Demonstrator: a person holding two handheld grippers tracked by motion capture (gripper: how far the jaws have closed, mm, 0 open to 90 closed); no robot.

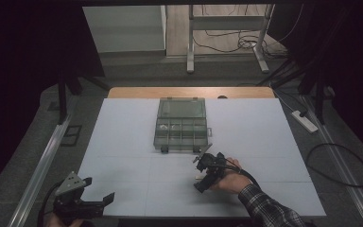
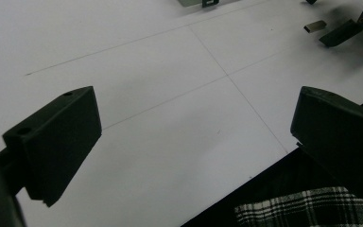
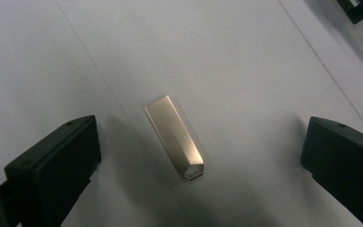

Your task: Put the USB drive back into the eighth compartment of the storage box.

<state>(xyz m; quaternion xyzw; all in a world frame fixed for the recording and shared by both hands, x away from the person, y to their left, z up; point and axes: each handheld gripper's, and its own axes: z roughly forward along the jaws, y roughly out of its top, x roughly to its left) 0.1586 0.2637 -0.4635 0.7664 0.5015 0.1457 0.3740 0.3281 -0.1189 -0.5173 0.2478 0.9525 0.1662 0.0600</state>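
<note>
A small flat metal stick, pale gold with a hexagonal open end, lies on the white table. My right gripper is open, one jaw on each side of the stick and neither touching it. In the high view that gripper sits just in front of a clear compartment box, and the stick lies between its jaws. My left gripper is open and holds nothing near the table's front left edge. The left gripper view also shows the stick, far off.
The compartment box has its lid folded back and several small compartments, a few with tiny items. A plaid sleeve comes in at the front right. Bare white table spreads left and right of the box. The front edge runs close under my left gripper.
</note>
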